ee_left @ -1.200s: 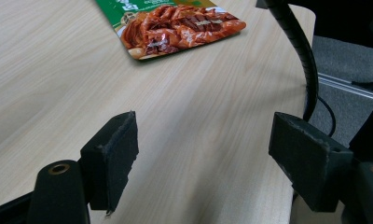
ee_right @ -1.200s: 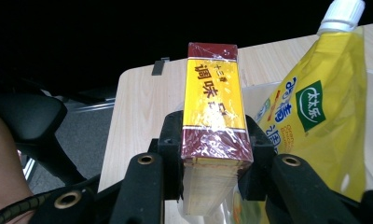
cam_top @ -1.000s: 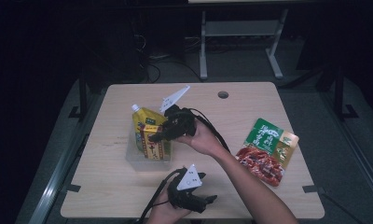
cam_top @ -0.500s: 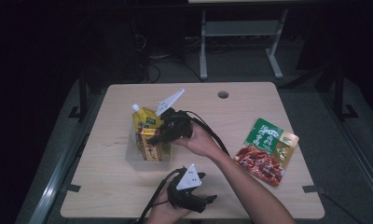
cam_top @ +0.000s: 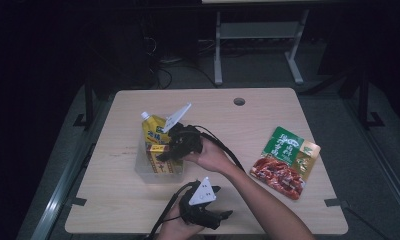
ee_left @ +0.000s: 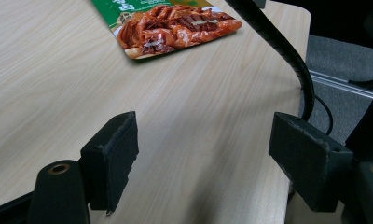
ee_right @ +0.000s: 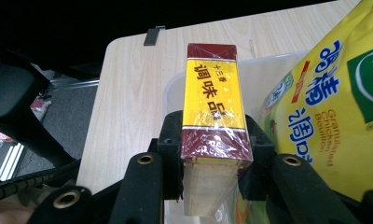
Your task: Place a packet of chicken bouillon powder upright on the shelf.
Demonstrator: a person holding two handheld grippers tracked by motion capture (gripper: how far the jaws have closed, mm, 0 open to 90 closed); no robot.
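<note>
Since a second ago, the box in my right claw [ee_right: 212,161] has dropped lower over the clear tub [cam_top: 143,167], and that hand has drawn back a little toward the tabletop's [cam_top: 213,107] near edge; my left claw [cam_top: 227,215] sits as it did at that near edge.

At the left, the tub is hard to make out in the high view, its see-through walls nearly lost against the wood. A yellow pouch [ee_right: 329,107] stands in it, cut off by the frame in the right gripper view; what I can read on it is "Granulated Chicken Bouillon" under blue Chinese characters. Just beside the pouch is the yellow and maroon box [ee_right: 214,100], wrapped in shiny film, with red Chinese characters down its yellow band. My right claw is clamped on its near end, one jaw on each side, and the far end points out over the tub's rim. The box's underside is hidden.

My left claw rests with its jaws wide apart and nothing between them. Toward the right edge lies a green and red food packet [cam_top: 284,162], flat and well apart; its writing is too small to read.
</note>
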